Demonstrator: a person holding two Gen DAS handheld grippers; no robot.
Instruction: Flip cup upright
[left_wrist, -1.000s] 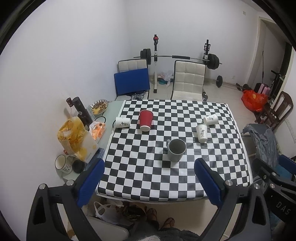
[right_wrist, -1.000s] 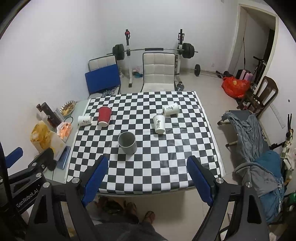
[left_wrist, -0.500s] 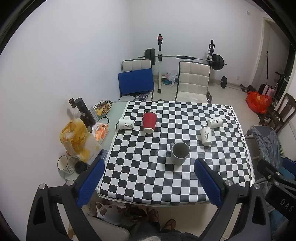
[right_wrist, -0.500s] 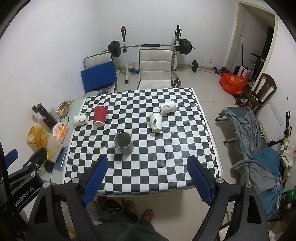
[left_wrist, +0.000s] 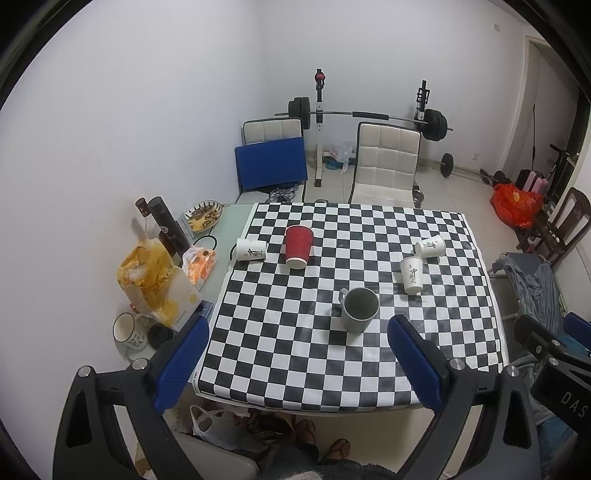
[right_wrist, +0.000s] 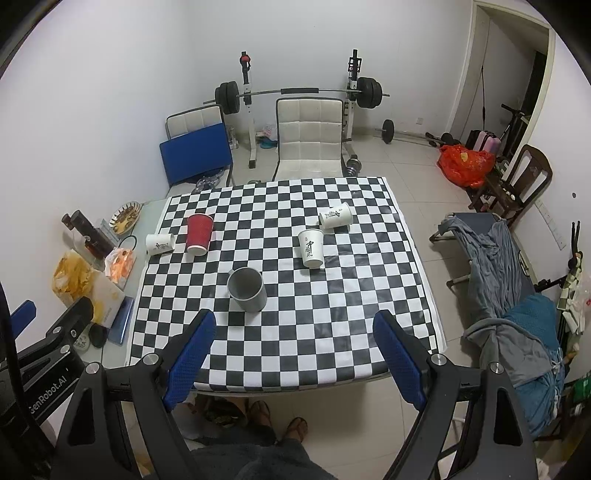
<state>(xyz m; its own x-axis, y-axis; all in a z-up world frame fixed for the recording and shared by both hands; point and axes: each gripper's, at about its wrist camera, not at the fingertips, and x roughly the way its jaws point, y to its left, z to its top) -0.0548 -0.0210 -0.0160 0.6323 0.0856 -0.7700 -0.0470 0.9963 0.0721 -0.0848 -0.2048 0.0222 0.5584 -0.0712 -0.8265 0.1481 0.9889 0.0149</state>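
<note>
Both grippers hung high above the near edge of the table (left_wrist: 369, 387), well apart from every cup, so the step in hand looked like the approach — nothing was grasped yet. The left gripper (left_wrist: 297, 352) stood with its jaws spread wide and empty, and the right gripper (right_wrist: 295, 352) was the same.

On the checkered cloth, the grey mug (right_wrist: 246, 290) stood upright near the middle. The red cup (right_wrist: 198, 233) appeared to stand upside down on the far left, with a white cup (right_wrist: 159, 243) lying on its side just beside it at the cloth's edge. On the right, one white cup (right_wrist: 311, 247) seemed also inverted, and another (right_wrist: 335, 216) lay on its side behind it.

Which cup the task means I could not tell — several were not upright. In my judgement the next move called for lowering one gripper to a tipped cup, closing softly on its wall, because paper walls crush easily, and then turning the wrist until the mouth faces up.
</note>
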